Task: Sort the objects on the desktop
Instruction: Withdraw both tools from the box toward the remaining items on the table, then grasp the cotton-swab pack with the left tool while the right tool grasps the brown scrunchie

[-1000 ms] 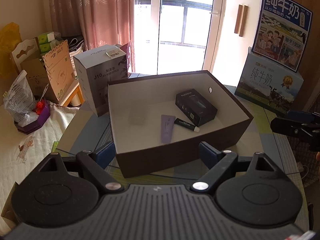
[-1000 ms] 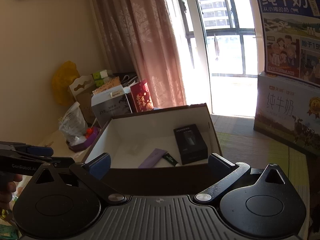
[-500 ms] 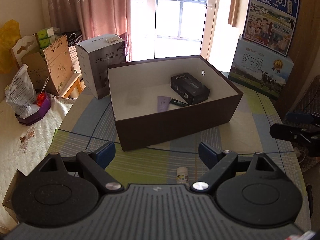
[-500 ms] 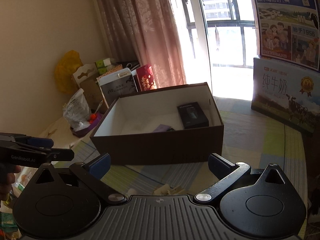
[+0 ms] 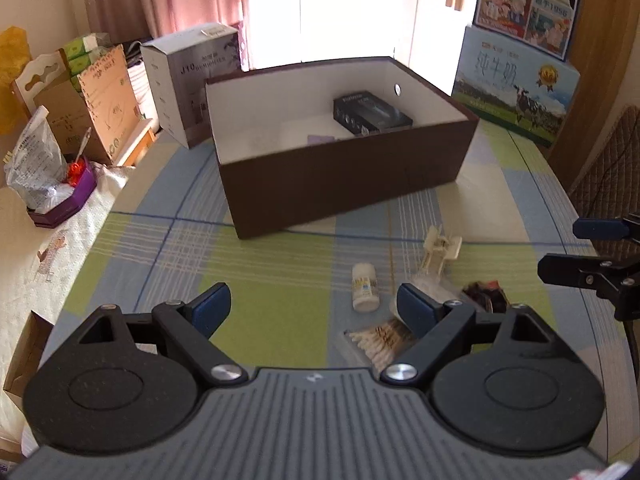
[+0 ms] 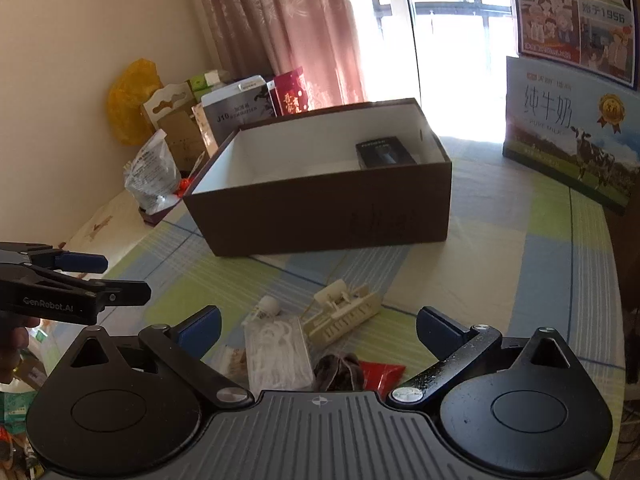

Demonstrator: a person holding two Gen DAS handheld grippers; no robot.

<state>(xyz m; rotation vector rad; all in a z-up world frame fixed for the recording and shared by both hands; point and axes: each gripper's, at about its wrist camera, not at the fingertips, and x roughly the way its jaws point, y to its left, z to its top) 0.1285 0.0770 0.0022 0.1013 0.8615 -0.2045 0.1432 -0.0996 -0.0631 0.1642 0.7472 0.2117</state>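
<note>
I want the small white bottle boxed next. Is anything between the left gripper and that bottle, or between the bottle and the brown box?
Nothing visible blocks either path. The white bottle lies on bare tablecloth ahead of the open left gripper, and only cloth separates it from the brown box, whose near wall it must clear.

Checked table (image 5: 280, 264) (plaid cloth) bears brown box (image 5: 344, 184), bottle (image 5: 364, 286).

The brown box's (image 5: 344, 176) near wall hides most of the purple item (image 5: 320, 139) inside. At 5 o'clock in the left wrist view, the swab packet (image 5: 376, 340) is partly covered by a fingertip. The red packet (image 6: 380, 372) and dark lump (image 6: 340, 366) slip behind the right gripper's body.
</note>
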